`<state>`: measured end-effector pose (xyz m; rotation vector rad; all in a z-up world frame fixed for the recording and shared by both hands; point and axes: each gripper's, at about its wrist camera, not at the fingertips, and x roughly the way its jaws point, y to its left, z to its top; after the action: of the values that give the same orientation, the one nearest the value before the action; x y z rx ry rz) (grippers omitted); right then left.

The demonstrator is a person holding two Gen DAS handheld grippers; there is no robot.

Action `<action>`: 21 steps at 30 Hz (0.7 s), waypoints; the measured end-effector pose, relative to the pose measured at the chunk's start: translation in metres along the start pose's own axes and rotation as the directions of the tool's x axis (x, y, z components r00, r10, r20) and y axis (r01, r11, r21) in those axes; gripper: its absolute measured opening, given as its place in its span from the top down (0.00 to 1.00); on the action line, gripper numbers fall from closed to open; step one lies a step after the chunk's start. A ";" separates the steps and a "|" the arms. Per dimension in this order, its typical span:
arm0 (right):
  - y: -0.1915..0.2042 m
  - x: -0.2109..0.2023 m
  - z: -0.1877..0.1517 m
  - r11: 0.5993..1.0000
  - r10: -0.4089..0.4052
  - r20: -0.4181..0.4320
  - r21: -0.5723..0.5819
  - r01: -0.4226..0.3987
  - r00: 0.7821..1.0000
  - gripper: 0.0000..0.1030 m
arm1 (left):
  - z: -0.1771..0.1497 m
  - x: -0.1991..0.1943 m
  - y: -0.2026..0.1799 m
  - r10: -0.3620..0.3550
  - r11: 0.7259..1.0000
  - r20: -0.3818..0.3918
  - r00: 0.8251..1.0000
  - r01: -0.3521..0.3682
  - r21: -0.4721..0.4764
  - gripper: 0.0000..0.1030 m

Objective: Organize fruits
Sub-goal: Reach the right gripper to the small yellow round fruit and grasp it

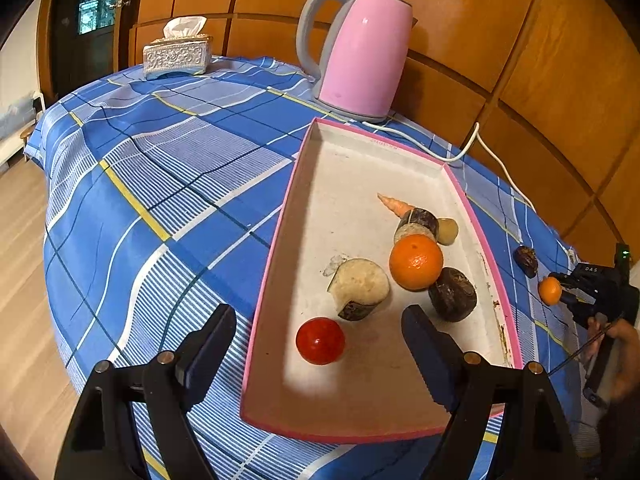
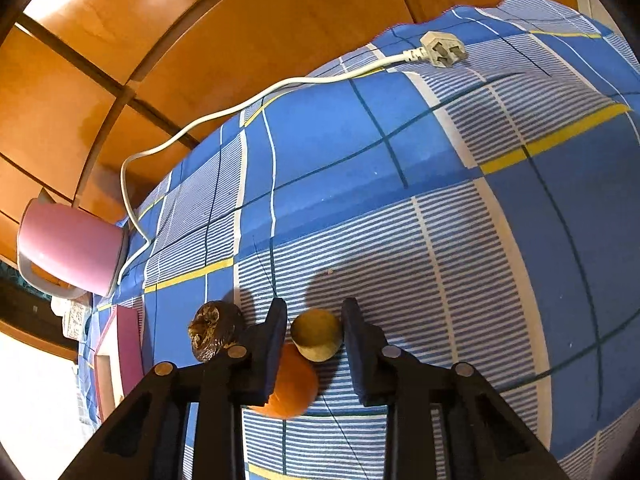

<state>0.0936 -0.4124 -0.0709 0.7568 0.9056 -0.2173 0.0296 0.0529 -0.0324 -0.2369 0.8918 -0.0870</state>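
Observation:
A pink-rimmed tray (image 1: 276,248) lies on the blue checked cloth and holds a red tomato (image 1: 320,341), an orange (image 1: 416,261), cut dark-skinned root pieces (image 1: 362,286) and a carrot (image 1: 394,205). My left gripper (image 1: 318,346) is open above the tray's near end, its fingers either side of the tomato. My right gripper (image 2: 316,334) is open low over the cloth, with a small yellow-brown piece (image 2: 318,334) between its fingers and a small orange (image 2: 290,388) beneath the left finger. A dark wrinkled fruit (image 2: 212,334) lies to its left. The right gripper also shows in the left wrist view (image 1: 576,288).
A pink kettle (image 1: 360,52) stands behind the tray; its white cord (image 2: 224,114) and plug (image 2: 442,50) run across the cloth. A tissue box (image 1: 178,56) sits at the far left. A wooden wall lies close behind. The tray's pink wall (image 2: 128,348) is left of the right gripper.

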 end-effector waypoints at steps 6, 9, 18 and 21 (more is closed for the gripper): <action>0.000 -0.002 -0.003 0.999 -0.001 0.010 -0.033 0.001 1.000 0.75 | -0.001 -0.001 0.000 0.003 1.000 0.001 1.000 -0.003 0.001 0.16; -0.003 -0.006 -0.005 1.000 0.004 0.017 -0.027 -0.003 1.000 0.75 | -0.001 -0.002 0.001 0.005 1.000 0.001 1.000 -0.005 0.001 0.16; -0.020 -0.029 -0.012 0.999 -0.044 0.073 -0.006 0.044 0.996 0.75 | -0.005 -0.003 0.001 0.001 1.000 -0.006 1.000 -0.001 0.008 0.15; -0.030 -0.037 -0.015 0.998 -0.062 0.084 0.002 0.062 0.995 0.75 | -0.005 -0.005 -0.001 -0.003 1.000 -0.004 1.000 0.003 0.012 0.15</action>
<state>0.0465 -0.4292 -0.0630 0.7145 0.8493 -0.3013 0.0229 0.0522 -0.0318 -0.2271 0.8952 -0.0954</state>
